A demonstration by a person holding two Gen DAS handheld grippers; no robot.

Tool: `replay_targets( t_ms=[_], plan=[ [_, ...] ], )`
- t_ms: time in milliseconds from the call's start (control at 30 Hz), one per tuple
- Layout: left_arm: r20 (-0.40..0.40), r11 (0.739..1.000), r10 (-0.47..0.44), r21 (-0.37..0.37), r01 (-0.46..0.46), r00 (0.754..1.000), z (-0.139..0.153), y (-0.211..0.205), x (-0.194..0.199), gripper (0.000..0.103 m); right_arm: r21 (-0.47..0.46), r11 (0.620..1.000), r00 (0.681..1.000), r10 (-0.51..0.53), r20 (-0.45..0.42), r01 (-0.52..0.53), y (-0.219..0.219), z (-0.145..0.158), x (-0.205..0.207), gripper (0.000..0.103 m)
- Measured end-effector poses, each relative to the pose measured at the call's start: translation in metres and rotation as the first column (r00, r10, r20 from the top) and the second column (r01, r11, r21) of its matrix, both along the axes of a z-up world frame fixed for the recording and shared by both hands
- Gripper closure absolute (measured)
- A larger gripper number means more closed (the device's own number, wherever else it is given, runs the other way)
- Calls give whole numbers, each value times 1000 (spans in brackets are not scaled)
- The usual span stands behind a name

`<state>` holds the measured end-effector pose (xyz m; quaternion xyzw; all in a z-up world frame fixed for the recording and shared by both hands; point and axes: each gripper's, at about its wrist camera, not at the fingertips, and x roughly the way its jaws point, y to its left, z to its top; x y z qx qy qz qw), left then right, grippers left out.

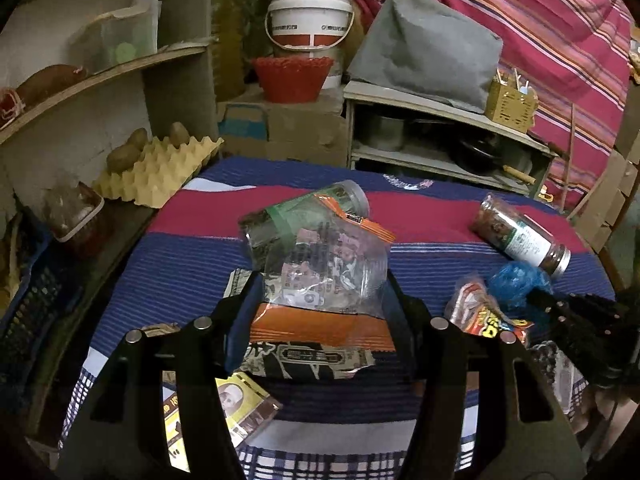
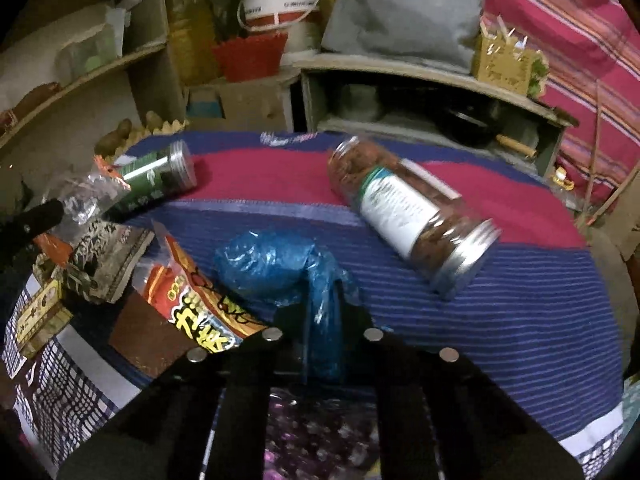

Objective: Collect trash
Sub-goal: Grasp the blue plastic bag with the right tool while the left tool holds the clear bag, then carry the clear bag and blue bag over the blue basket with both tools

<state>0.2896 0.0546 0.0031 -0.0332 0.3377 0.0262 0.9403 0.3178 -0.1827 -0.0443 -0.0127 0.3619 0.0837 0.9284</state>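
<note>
My left gripper (image 1: 320, 292) has its jaws spread around a clear and orange snack wrapper (image 1: 326, 272) that stands between the fingers; whether they press it is unclear. Behind the wrapper lies a green-labelled jar (image 1: 304, 210). A dark printed packet (image 1: 308, 360) lies under the wrapper. My right gripper (image 2: 320, 312) is shut on a blue plastic bag (image 2: 276, 268), which bulges ahead of the fingers. A red and yellow snack bag (image 2: 196, 300) lies just left of it. A jar with a white label (image 2: 412, 216) lies on its side to the right.
The striped cloth (image 2: 500, 312) covers the table. A yellow packet (image 1: 240, 404) lies near the front edge. An egg tray with potatoes (image 1: 156, 168) sits at the back left. Shelves, a white bucket (image 1: 310, 20) and a red basket (image 1: 292, 78) stand behind the table.
</note>
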Motion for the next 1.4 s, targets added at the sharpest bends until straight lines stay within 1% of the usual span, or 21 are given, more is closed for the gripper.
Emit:
replay_targets(
  t_ms=[300,500,567,700,1100,1200,1400],
  plan=[
    [44,999,-55,2,55,998,20,-34,-16,46,13,998,993,-68,97,67,-46,41,-40,94],
    [64,994,-112,11,111,992,31,-69,-30,46,-12,994,984,-102,144,105,-71,62,-74,94],
    [71,991,-133,8,133,989,33,-80,-34,46,-36,992,980,-117,162,124,-80,67,-87,94],
    [77,985,-172,8,172,982,34,-101,-43,46,-55,985,972,-150,179,162,-99,68,-109,94],
    [82,964,-263,-10,265,961,35,-162,-61,46,-59,958,948,-267,173,281,-172,59,-161,94],
    [83,957,-289,-14,291,954,34,-179,-65,46,-61,946,936,-302,181,318,-191,59,-173,94],
    [80,937,-348,18,348,934,29,-217,-76,46,-30,921,908,-377,183,389,-231,55,-197,94]
  ],
)
